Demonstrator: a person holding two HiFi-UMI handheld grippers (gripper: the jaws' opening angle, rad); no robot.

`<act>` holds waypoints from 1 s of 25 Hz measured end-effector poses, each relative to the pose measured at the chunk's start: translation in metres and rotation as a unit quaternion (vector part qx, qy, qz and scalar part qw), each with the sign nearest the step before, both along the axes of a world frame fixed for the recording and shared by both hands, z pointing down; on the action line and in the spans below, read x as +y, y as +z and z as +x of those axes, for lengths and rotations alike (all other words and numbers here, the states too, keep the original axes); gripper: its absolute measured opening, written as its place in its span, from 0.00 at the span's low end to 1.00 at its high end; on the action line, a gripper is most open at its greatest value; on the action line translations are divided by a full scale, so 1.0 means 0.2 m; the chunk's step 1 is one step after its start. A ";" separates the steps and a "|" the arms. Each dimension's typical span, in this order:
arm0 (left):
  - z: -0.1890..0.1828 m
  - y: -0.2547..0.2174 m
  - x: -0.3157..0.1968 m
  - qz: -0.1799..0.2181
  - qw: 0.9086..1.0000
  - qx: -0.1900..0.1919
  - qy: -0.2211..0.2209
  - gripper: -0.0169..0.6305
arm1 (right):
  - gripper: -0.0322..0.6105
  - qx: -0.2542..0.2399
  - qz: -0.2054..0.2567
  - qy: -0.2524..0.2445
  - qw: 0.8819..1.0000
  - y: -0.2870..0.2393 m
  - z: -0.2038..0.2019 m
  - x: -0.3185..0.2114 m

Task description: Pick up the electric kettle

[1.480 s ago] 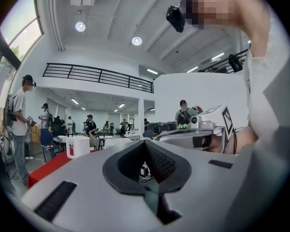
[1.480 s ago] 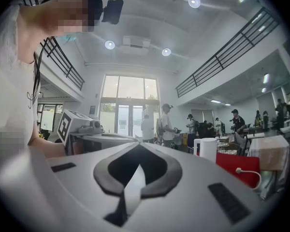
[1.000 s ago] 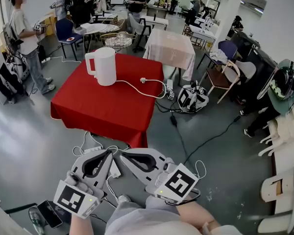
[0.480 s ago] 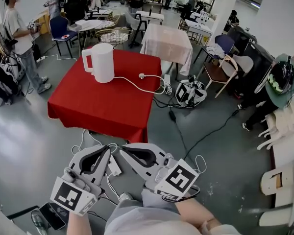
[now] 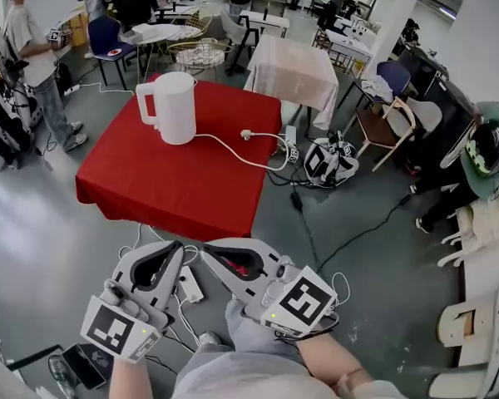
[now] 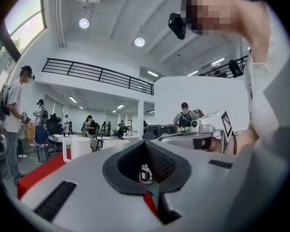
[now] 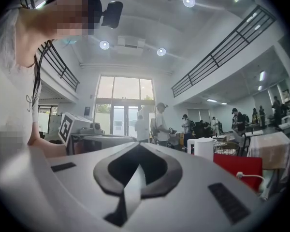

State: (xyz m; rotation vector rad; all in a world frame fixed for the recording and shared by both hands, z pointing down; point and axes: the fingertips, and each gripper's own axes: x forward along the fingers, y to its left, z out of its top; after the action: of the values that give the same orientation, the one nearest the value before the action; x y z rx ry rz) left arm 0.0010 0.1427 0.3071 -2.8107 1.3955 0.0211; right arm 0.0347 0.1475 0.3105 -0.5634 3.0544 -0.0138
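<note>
The white electric kettle (image 5: 173, 106) stands upright at the far left corner of the red table (image 5: 166, 181), handle to the left. Its white cord (image 5: 233, 148) trails right to a loose plug. The kettle also shows small in the left gripper view (image 6: 78, 148) and in the right gripper view (image 7: 203, 149). My left gripper (image 5: 178, 247) and right gripper (image 5: 206, 248) are held low, side by side, well short of the table's near edge. Both are shut with nothing between the jaws, which also shows in the gripper views of the left gripper (image 6: 146, 144) and right gripper (image 7: 137, 146).
A power strip (image 5: 190, 285) and cables lie on the floor between me and the table. Another marker-cube gripper (image 5: 328, 163) lies on the floor to the table's right, near a chair (image 5: 382, 127). A second covered table (image 5: 295, 73) stands behind. Several people stand around the room.
Both grippers have moved forward toward the red table together, staying shut. The table and kettle now sit nearer in the head view.
</note>
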 end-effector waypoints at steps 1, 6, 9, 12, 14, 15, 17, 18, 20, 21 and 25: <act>0.00 0.00 -0.05 0.001 1.000 -0.001 -0.003 0.04 | 0.06 -0.001 0.002 -0.004 1.000 0.00 -0.01 -0.05; -0.01 -0.03 -0.29 0.012 1.000 -0.003 -0.022 0.04 | 0.06 -0.003 0.006 -0.028 1.000 -0.03 -0.02 -0.31; 0.00 -0.05 -0.43 0.008 0.999 0.004 -0.039 0.04 | 0.06 -0.002 0.008 -0.044 0.999 -0.05 -0.02 -0.45; 0.01 -0.07 -0.56 0.013 0.998 0.001 -0.055 0.04 | 0.06 -0.003 0.010 -0.063 0.998 -0.07 -0.01 -0.58; 0.02 -0.07 -0.63 0.012 0.998 -0.003 -0.066 0.04 | 0.06 -0.003 0.011 -0.075 0.997 -0.07 -0.01 -0.66; 0.03 -0.07 -0.66 0.012 0.997 -0.003 -0.071 0.04 | 0.06 -0.002 0.012 -0.081 0.997 -0.07 0.00 -0.69; 0.04 -0.07 -0.72 0.014 0.997 -0.001 -0.081 0.04 | 0.06 0.000 0.011 -0.090 0.996 -0.06 0.01 -0.75; 0.04 -0.07 -0.74 0.016 0.996 -0.001 -0.086 0.04 | 0.06 0.000 0.011 -0.094 0.996 -0.06 0.02 -0.78; 0.04 -0.06 -0.79 0.015 0.995 0.000 -0.096 0.04 | 0.06 0.000 0.008 -0.097 0.995 -0.05 0.02 -0.84; 0.04 -0.06 -0.80 0.013 0.995 0.001 -0.099 0.04 | 0.06 0.000 0.005 -0.099 0.995 -0.04 0.02 -0.86; 0.04 -0.06 -0.86 0.007 0.994 0.000 -0.105 0.04 | 0.06 -0.004 -0.001 -0.107 0.994 -0.04 0.04 -0.90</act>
State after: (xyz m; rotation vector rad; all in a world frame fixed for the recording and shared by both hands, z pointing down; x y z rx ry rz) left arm 0.0091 -0.0286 0.2950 -2.6374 1.6756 0.0290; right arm 0.0431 -0.0330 0.3021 -0.2342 3.0905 -0.0236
